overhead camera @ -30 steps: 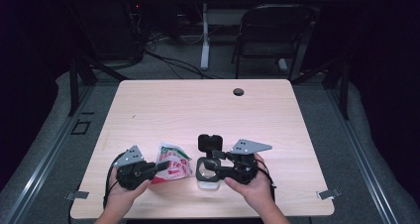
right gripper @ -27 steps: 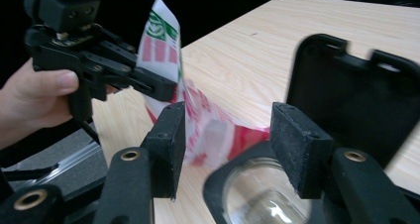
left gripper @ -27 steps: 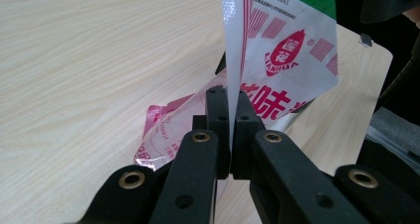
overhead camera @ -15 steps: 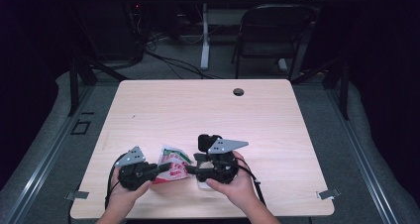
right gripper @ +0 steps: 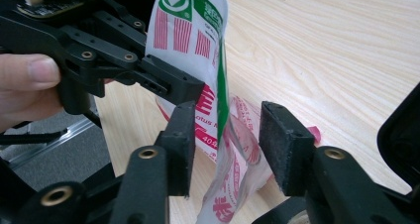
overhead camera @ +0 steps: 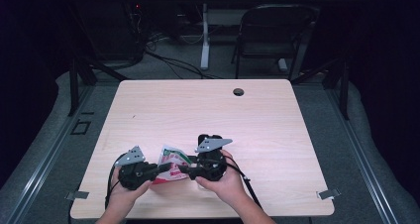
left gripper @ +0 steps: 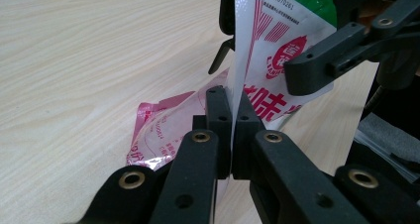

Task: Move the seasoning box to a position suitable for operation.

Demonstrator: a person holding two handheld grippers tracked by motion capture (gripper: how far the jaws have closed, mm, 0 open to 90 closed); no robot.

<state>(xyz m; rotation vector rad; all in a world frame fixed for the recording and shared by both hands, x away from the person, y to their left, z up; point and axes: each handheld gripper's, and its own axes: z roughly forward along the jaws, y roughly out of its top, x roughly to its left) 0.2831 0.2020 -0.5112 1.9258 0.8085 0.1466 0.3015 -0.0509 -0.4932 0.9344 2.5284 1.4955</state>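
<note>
A: State the left gripper (left gripper: 231, 130).

B: Its jaws are closed on the edge of the pouch (left gripper: 277, 50). The film is pinched between the two pads and rises upright above them. A second, pink packet (left gripper: 166, 130) lies flat on the table (left gripper: 74, 60), just beyond the left fingertips.

A: And the right gripper (right gripper: 225, 135)?

B: Its jaws have just been closing, but they stand apart. The pouch's (right gripper: 198, 40) lower edge hangs in the gap between them, close beside the left-hand pad (right gripper: 181, 144) in the right gripper view. The other pad (right gripper: 282, 144) is clear of the film. No grip yet.

A: Which way does the pouch run from the right fingers?

B: Its long axis is roughly vertical, from the gap upward. Its flat faces look toward the two pads, so the jaws would meet it squarely across its thickness.

A: Which hand is nearer?

B: From the high view, both grippers (overhead camera: 136, 172) (overhead camera: 190, 170) meet at the pouch (overhead camera: 171, 164), tips facing each other. The left already holds it; the right only needs to finish closing, probably on the opposite edge, to pull or tear.
</note>
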